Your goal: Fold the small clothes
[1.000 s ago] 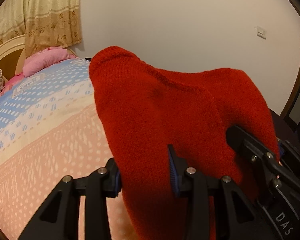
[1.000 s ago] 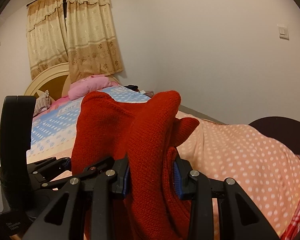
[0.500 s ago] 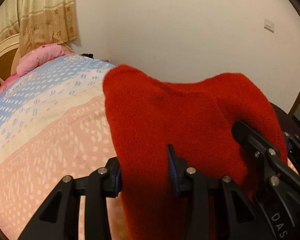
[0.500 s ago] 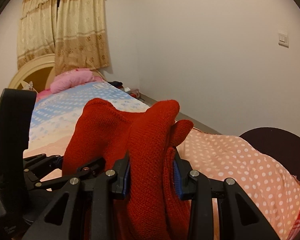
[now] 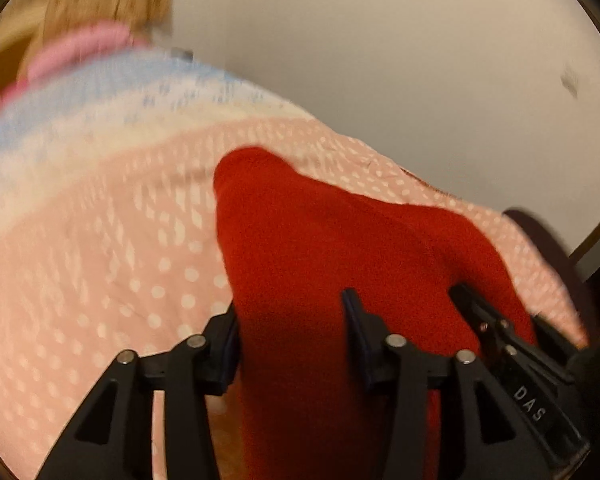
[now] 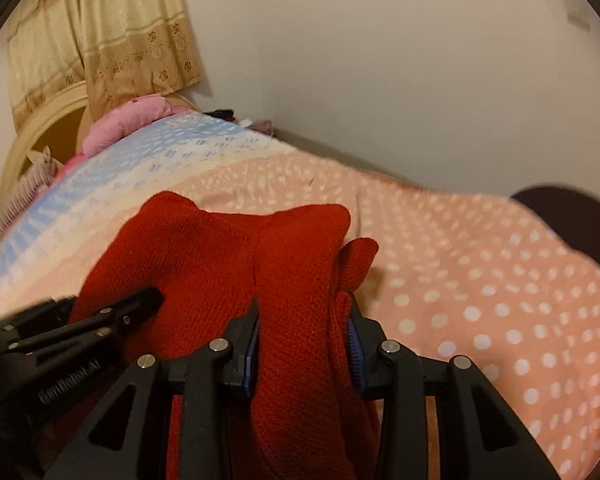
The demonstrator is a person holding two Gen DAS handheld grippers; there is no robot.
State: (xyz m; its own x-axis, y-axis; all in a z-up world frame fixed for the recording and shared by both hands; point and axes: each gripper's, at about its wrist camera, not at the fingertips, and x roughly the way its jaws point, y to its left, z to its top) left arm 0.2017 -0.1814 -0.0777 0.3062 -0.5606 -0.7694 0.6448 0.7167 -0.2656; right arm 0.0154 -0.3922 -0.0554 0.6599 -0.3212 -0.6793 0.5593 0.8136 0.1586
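Red knit, a small garment (image 5: pixel 340 264), is pinched in both grippers at once: the left gripper (image 5: pixel 292 332) has its two pads pressed against a fold of the cloth, and the right gripper (image 6: pixel 304 344) is clamped the same way on a thicker bunch of it, so neither is free. What has changed within the last second is the tilt: both cameras have swung down, the wall that filled the upper view has given way to the dotted pink bedspread (image 6: pixel 480 280), and the left view is smeared with motion blur, so the pair is dropping fast. The cloth that stood high in front of the fingers now sits low, just ahead of them and close over the bed. My read is that the garment is being carried down to be laid on the bedspread, with the fold itself not yet made. As for containers, no basket, box or drawer shows in either view; only a pink pillow (image 6: pixel 128 124) lies far ahead of the right gripper by the headboard.
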